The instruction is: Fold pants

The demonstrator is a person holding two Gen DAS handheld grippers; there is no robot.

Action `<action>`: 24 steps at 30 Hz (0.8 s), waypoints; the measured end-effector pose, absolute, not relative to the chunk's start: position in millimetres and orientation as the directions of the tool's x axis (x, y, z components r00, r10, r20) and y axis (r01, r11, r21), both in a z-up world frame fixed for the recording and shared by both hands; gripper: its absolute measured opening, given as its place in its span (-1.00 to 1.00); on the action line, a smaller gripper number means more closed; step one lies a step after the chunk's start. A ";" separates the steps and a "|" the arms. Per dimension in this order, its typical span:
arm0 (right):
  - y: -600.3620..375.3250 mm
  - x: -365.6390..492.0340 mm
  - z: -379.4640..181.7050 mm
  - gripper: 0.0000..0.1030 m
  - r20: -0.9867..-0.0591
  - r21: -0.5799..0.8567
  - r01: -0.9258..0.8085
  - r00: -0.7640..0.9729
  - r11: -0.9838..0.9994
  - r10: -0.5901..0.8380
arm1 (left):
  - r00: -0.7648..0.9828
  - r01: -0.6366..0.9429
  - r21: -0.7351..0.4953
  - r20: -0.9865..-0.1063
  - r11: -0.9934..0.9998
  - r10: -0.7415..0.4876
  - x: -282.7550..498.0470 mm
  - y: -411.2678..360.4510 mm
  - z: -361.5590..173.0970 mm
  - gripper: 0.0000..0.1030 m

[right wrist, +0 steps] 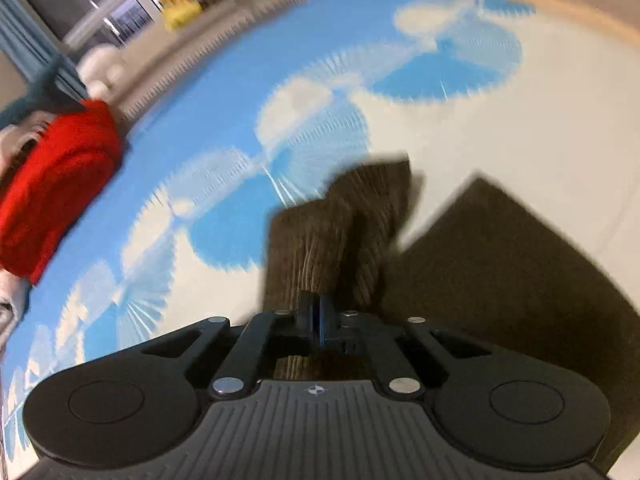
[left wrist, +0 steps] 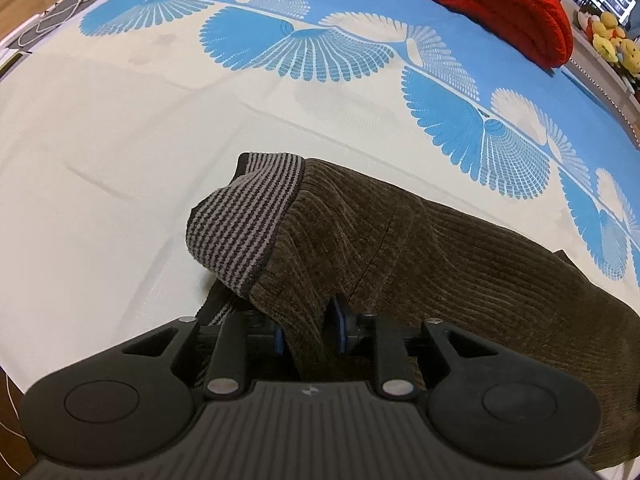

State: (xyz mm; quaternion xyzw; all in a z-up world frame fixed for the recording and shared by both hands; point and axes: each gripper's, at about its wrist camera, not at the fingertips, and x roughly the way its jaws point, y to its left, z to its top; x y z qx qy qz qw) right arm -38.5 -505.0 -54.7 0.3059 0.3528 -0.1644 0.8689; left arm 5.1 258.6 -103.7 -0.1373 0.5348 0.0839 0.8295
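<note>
Brown corduroy pants (left wrist: 420, 248) with a striped grey-black waistband (left wrist: 244, 216) lie on the blue and white patterned bed sheet (left wrist: 120, 140). My left gripper (left wrist: 308, 328) is shut on a fold of the pants near the waistband, which bunches up in front of it. In the right wrist view, blurred by motion, my right gripper (right wrist: 320, 316) is shut on a pant leg end (right wrist: 340, 224) and holds it above the sheet (right wrist: 500, 128). More of the pants (right wrist: 500, 256) lies flat to its right.
A red garment (left wrist: 500, 4) lies at the far end of the bed and also shows in the right wrist view (right wrist: 56, 176). Yellow plush toys (left wrist: 608, 36) sit on a shelf beyond the bed edge. A white cable (left wrist: 68, 12) lies at the far left.
</note>
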 end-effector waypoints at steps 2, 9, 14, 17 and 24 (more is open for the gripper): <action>-502.3 -51.9 -31.5 -0.97 -0.644 0.424 0.486 0.755 0.764 -0.123 | 0.426 -0.285 -0.136 -0.904 0.949 -0.002 3.3 257.5 -100.9 -0.67; -528.5 -146.8 12.0 -0.98 -0.524 0.448 0.579 0.788 0.682 -0.325 | 0.482 -0.254 -0.205 -0.874 0.945 -0.060 -10.9 256.4 -86.4 -0.73; -550.0 -183.3 -37.3 -1.00 -0.798 0.277 0.725 0.540 0.631 -0.269 | 0.410 -0.215 -0.126 -0.911 0.968 -0.027 -19.6 254.0 -96.5 -0.73; -556.3 -199.2 -37.4 -1.00 -0.801 0.205 0.754 0.496 0.624 -0.336 | 0.444 -0.247 -0.171 -0.895 0.954 -0.045 -25.1 265.2 -91.0 -0.74; -564.0 -204.2 -42.8 -0.97 -0.811 0.342 0.703 0.556 0.624 -0.183 | 0.414 -0.258 -0.183 -0.908 0.949 -0.062 -29.4 267.3 -93.3 -0.60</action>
